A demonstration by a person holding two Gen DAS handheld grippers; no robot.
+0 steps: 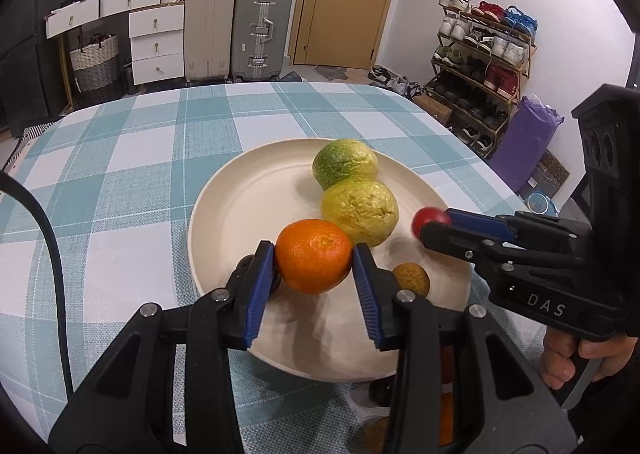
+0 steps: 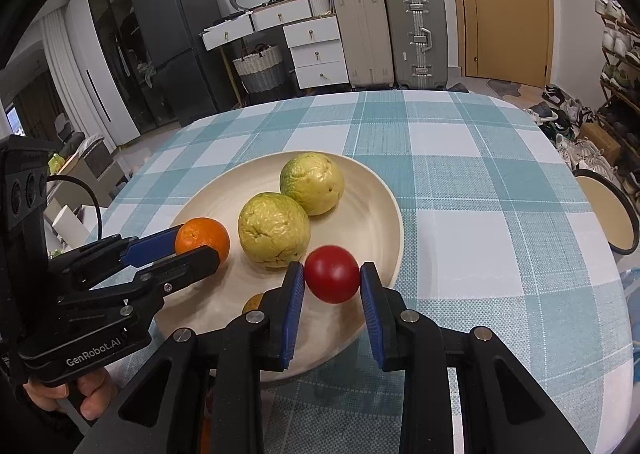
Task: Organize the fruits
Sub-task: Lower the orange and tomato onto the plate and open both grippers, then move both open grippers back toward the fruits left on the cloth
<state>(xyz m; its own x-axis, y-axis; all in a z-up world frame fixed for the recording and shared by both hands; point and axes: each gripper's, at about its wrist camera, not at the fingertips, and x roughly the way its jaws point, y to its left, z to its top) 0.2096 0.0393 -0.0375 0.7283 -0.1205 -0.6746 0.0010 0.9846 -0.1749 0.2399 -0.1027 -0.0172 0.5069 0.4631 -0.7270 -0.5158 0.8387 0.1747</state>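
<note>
**Two fruits being carried over a plate that is already partly filled**

A person is working at a table covered in a blue-and-white checked cloth (image 1: 120, 173), holding a gripper in each hand. A cream plate (image 1: 240, 189) is sitting in the middle. Two yellow-green guavas (image 2: 274, 230) are resting on it, touching each other, and a small brownish-orange fruit (image 1: 412, 278) is lying near the plate's front edge.

The left gripper (image 1: 314, 260) is clamping an orange (image 1: 314, 256) between its blue pads, just above the near side of the plate. The right gripper (image 2: 330, 276) is pinching a small red fruit (image 2: 332, 274), probably a tomato, over the plate's right side.

Judging from this, the sorting is well underway: three fruits are down and two are arriving but not yet released. Something orange is showing below the plate's near edge, partly hidden by the grippers, so more fruit may be waiting.
</note>
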